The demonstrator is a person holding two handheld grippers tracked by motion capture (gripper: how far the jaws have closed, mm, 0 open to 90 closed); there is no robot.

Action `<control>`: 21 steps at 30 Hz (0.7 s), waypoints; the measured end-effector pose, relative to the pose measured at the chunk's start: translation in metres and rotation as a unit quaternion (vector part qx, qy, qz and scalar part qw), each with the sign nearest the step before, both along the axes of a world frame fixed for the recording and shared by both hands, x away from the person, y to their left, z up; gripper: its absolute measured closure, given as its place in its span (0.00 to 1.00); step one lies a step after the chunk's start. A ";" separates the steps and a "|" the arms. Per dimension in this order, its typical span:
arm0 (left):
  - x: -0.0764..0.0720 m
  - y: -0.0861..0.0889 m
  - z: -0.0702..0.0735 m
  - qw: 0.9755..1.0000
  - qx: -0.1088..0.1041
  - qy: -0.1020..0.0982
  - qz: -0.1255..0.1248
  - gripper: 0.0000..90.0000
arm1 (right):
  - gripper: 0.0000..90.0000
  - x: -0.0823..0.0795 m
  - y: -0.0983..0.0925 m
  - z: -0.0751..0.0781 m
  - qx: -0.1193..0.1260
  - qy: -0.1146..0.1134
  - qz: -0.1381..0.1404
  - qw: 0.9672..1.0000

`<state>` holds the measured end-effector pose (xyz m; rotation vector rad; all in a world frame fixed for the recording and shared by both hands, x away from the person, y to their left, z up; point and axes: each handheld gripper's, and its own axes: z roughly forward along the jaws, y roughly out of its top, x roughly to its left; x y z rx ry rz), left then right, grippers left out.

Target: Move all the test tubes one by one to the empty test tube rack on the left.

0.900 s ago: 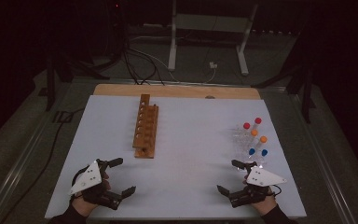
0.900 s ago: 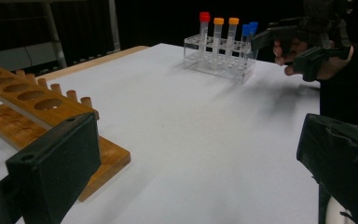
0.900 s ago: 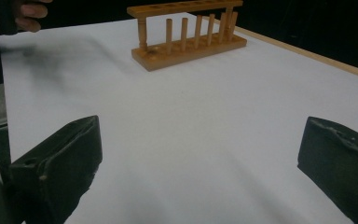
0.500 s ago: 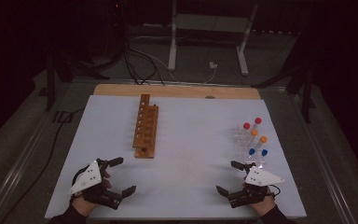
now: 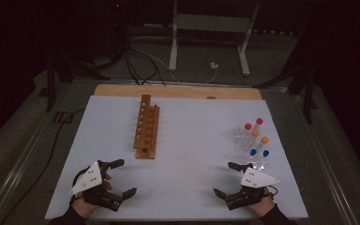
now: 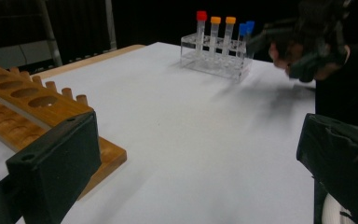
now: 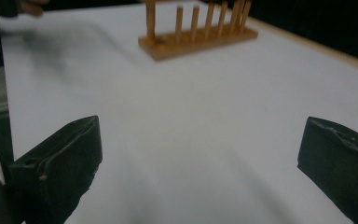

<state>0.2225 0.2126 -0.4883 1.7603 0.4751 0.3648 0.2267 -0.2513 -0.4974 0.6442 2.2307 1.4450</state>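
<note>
A wooden tube rack (image 5: 146, 132) with empty holes stands left of the middle of the white table (image 5: 192, 154). A clear plastic rack (image 5: 251, 145) at the right holds several tubes with red, orange and blue caps. My left gripper (image 5: 125, 177) rests near the front left edge, open, with nothing between its jaws. My right gripper (image 5: 225, 178) is near the front right, just in front of the clear rack, also open and empty. The left gripper view has the wooden rack (image 6: 37, 102) close at left and the clear rack (image 6: 216, 46) far off. The right gripper view looks towards the wooden rack (image 7: 198, 28).
A wooden board edge (image 5: 178, 91) runs along the table's far side. Behind it, on the dark floor, are cables (image 5: 136, 65) and a metal stand (image 5: 211, 28). White surface lies open between the two racks and between the grippers.
</note>
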 end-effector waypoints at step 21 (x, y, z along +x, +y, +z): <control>0.000 0.001 0.001 1.000 -0.006 0.000 0.004 0.01 | 0.00 -0.007 -0.029 0.039 0.036 -0.068 -0.127 0.989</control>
